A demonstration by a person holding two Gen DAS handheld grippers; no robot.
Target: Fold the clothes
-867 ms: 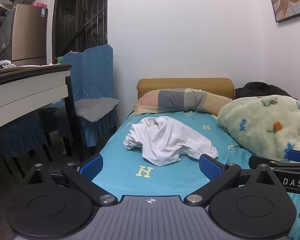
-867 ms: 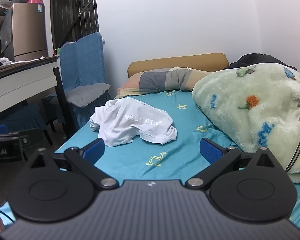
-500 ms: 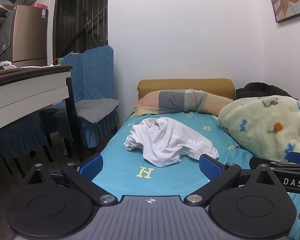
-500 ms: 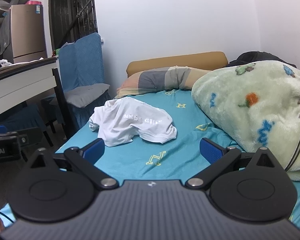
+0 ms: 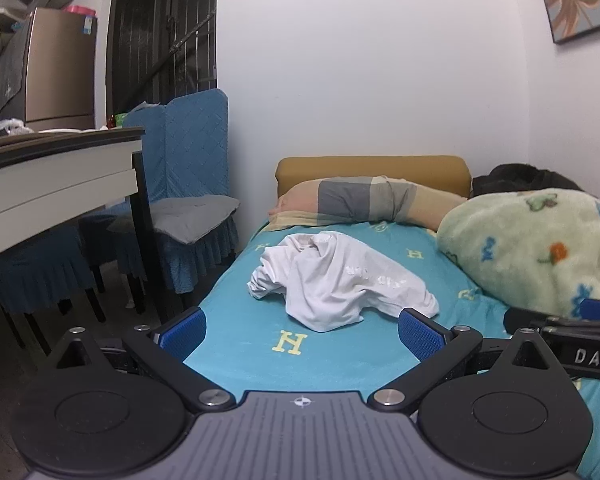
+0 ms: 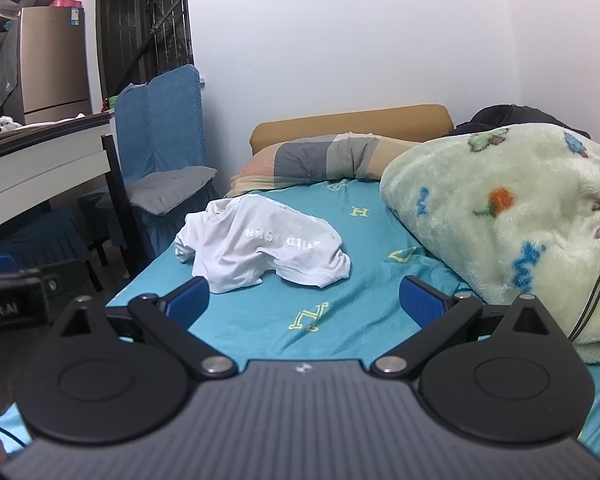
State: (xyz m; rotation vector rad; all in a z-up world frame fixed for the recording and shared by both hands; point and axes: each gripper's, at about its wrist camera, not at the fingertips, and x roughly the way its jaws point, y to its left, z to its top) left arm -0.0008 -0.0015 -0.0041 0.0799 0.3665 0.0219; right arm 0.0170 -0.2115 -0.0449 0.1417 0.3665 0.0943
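Both grippers, the left gripper (image 5: 300, 330) and right gripper (image 6: 304, 300), were held released and empty short of the crumpled white shirt (image 5: 336, 280), which lay on the blue bedsheet (image 5: 260, 344), evidently so each could take an edge.

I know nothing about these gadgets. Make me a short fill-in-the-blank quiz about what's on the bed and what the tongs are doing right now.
1. The crumpled garment on the bed is ____ in colour.
2. The bedsheet is turquoise, printed with the yellow letter ____.
3. The left tongs and right tongs are both ____, gripping nothing.
4. The fluffy blanket lies to the ____ of the garment.

Missing words: white; H; open; right
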